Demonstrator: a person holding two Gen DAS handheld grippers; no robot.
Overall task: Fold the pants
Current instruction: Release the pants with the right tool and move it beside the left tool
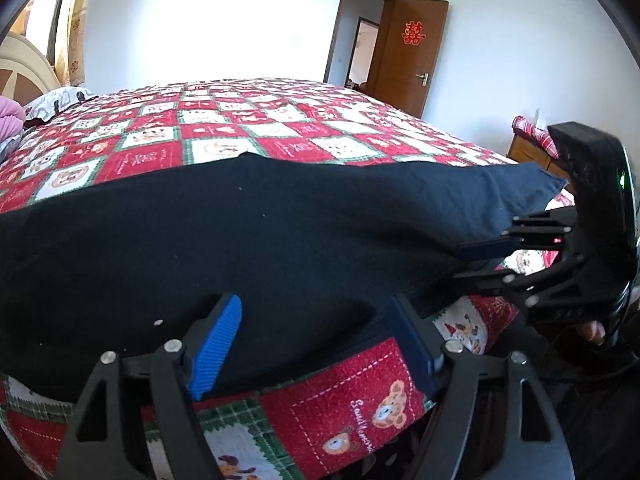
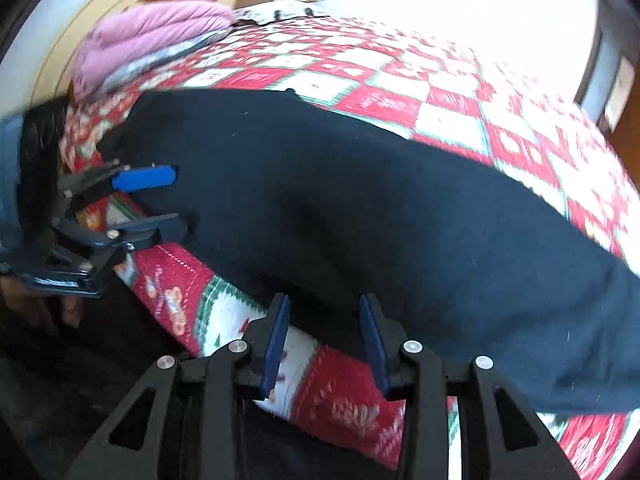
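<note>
Pants (image 1: 248,240) soft, limp, light; grab near hem edge. My L gripper (image 1: 316,344) & R gripper (image 2: 326,346) both released, empty.

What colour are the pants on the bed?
Black, plain; the pants show best in the left wrist view.

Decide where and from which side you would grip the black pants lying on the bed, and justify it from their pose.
Grip the near long edge of the black pants, coming in low from the bedside where both grippers are. The cloth lies flat on the checked quilt, so only the edge offers a lip; the left gripper and right gripper already straddle it, apart.
</note>
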